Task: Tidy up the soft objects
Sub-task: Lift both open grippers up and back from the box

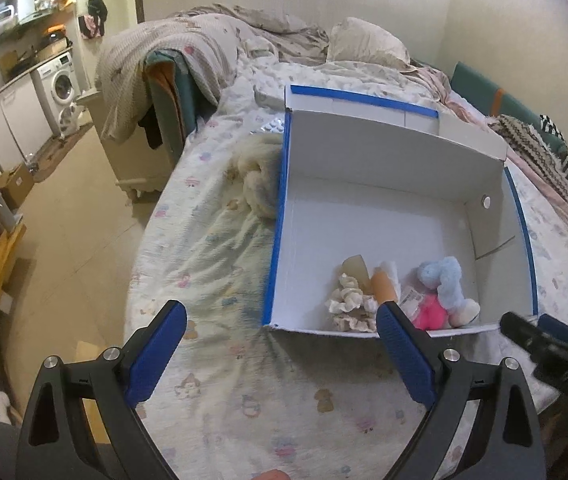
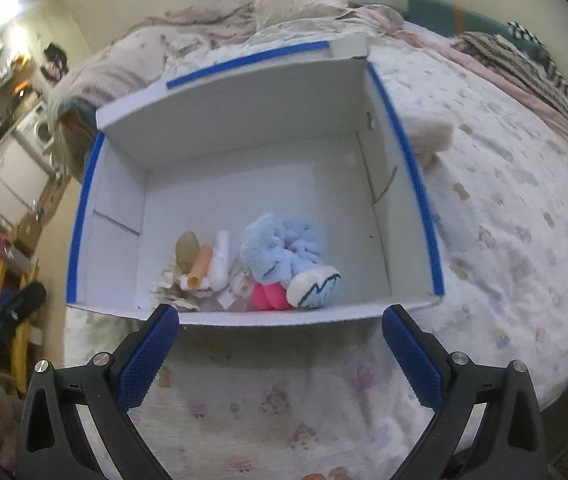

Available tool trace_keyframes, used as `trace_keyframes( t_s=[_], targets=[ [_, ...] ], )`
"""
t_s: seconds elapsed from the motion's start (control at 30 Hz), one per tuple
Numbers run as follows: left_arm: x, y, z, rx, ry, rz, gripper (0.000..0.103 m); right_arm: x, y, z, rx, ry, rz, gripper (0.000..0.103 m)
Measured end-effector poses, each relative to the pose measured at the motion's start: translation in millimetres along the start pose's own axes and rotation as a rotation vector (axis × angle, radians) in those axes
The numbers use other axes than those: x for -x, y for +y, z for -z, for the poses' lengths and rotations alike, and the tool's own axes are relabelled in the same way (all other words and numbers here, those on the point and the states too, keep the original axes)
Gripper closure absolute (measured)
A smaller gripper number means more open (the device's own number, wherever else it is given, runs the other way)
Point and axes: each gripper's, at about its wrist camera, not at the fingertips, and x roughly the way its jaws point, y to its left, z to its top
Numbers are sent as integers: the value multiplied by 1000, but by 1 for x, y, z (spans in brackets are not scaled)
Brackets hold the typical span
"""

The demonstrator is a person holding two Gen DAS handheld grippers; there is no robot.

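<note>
A white cardboard box with blue-taped rims sits open on the bed. Inside near its front wall lie a light blue plush toy, a pink plush, a cream scrunchie, and an orange and a white roll. A fluffy cream soft item lies on the bed left of the box; another lies right of it. My left gripper is open and empty before the box's front left corner. My right gripper is open and empty at the front wall.
The bed has a patterned white sheet, with rumpled blankets and a pillow at the far end. Striped knit cloths lie at the right. The bed edge drops to a tan floor on the left, with a washing machine beyond.
</note>
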Motion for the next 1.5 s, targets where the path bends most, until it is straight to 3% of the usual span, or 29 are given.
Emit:
trace_keyframes(
  t_s=[0.3,0.4,0.47,0.63,0.97,1.5],
  targets=[
    [15,1,16,-31,-53,9,8,30,-4,18,-10,-179,-20,0],
    [15,-3,19,-48,-77,1,8,30,-4,21,8,-222,5,0],
    [15,-3,19,-50,-88,8,8,28,-2,21,36,-240,71,0],
    [11,-8,19,-73,-101,-21,8,13,1,16,48,-212,63,0],
    [0,-7,19,-66,-54,8,8,6,3,16,41,-193,53,0],
    [2,-9,19,-59,-47,26,8,7,6,16,40,-195,58,0]
  ],
)
